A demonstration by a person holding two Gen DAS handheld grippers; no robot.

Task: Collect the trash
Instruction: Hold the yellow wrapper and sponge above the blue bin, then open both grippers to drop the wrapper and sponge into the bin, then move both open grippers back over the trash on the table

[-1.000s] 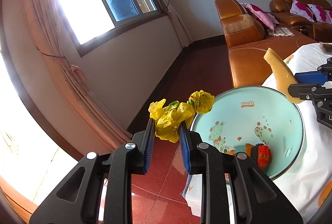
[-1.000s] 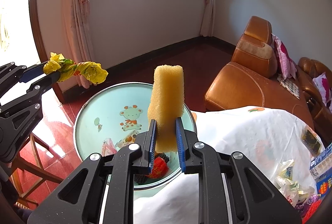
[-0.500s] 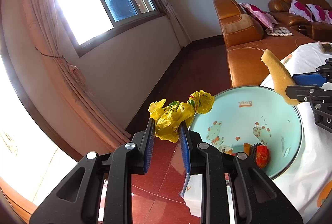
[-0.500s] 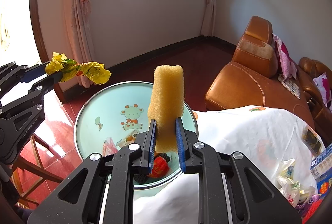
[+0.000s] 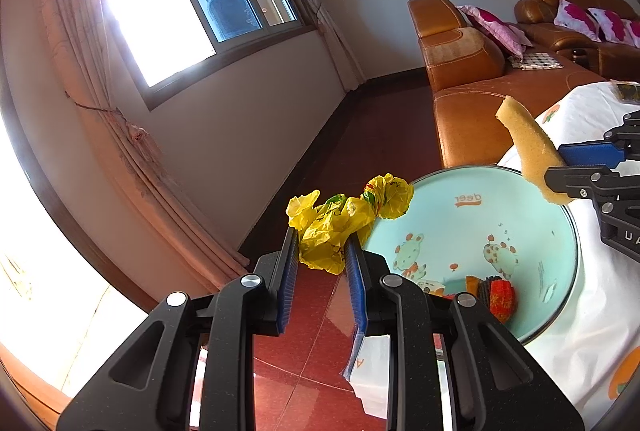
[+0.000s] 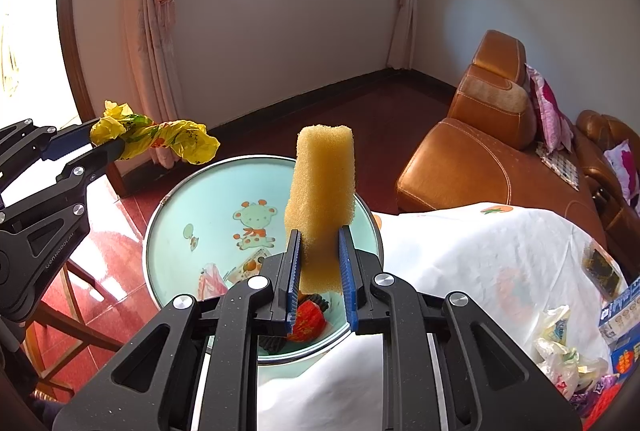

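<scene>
Living room, red tile floor, brown leather sofa (image 6: 480,167) behind table with white cloth (image 6: 460,251). Mint cartoon basin (image 5: 532,215) at table edge serves as trash bin — wrappers, red item already inside. Left gripper (image 5: 322,251) pinches crumpled yellow plastic bag (image 5: 340,223), held near basin rim, not yet over it. Right gripper (image 6: 320,259) clamps yellow sponge (image 6: 322,191) upright above basin. Neither dropped yet. More wrappers and small boxes left on cloth at right (image 6: 568,351) — task partway, my read.
</scene>
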